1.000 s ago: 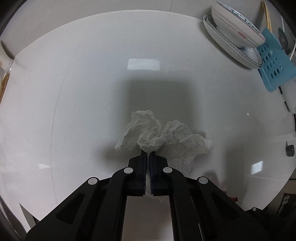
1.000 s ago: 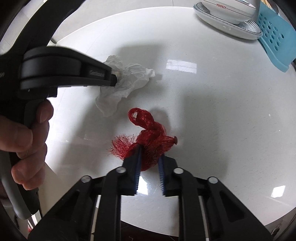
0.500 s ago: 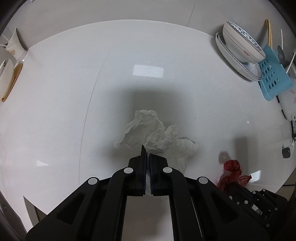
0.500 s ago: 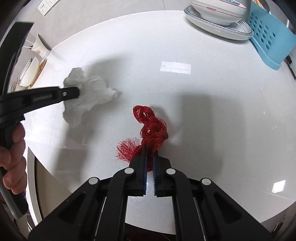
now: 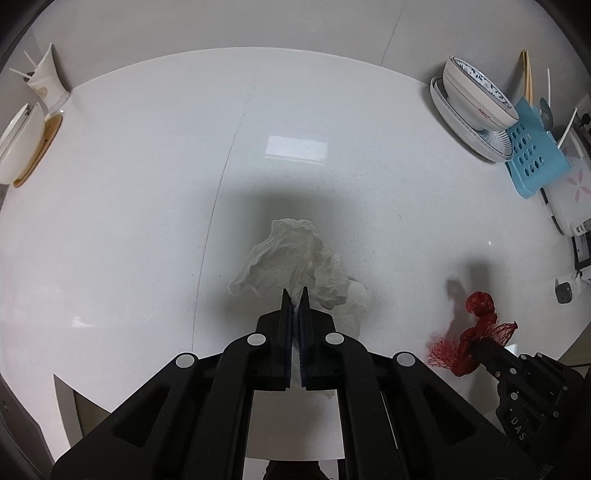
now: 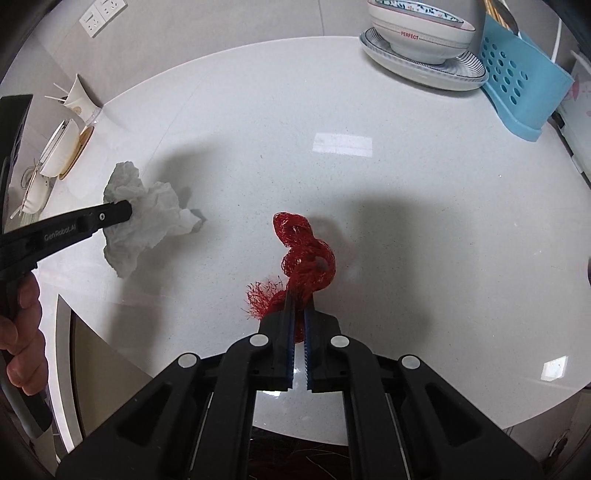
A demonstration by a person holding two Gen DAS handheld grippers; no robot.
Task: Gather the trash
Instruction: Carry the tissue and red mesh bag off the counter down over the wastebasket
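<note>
The left gripper point(image 5: 294, 295) is clamped on a crumpled white tissue point(image 5: 295, 264), its fingers pressed together with the paper bunched between them and spilling forward past the tips. In the right wrist view the same tissue point(image 6: 142, 218) hangs from that gripper above the white countertop point(image 6: 406, 206), over its left part, near the front edge. The right gripper point(image 6: 299, 299) is closed on a red mesh net bag point(image 6: 304, 258), which twists upward from the fingertips, its frayed end fanning out to the left. At the counter's far right corner a white bowl point(image 6: 421, 31) sits on a striped plate point(image 6: 424, 70), just beside a blue perforated rack point(image 6: 521, 70). At the far left edge stand a paper cup point(image 6: 79, 99) and some white dishes point(image 6: 57, 151).
</note>
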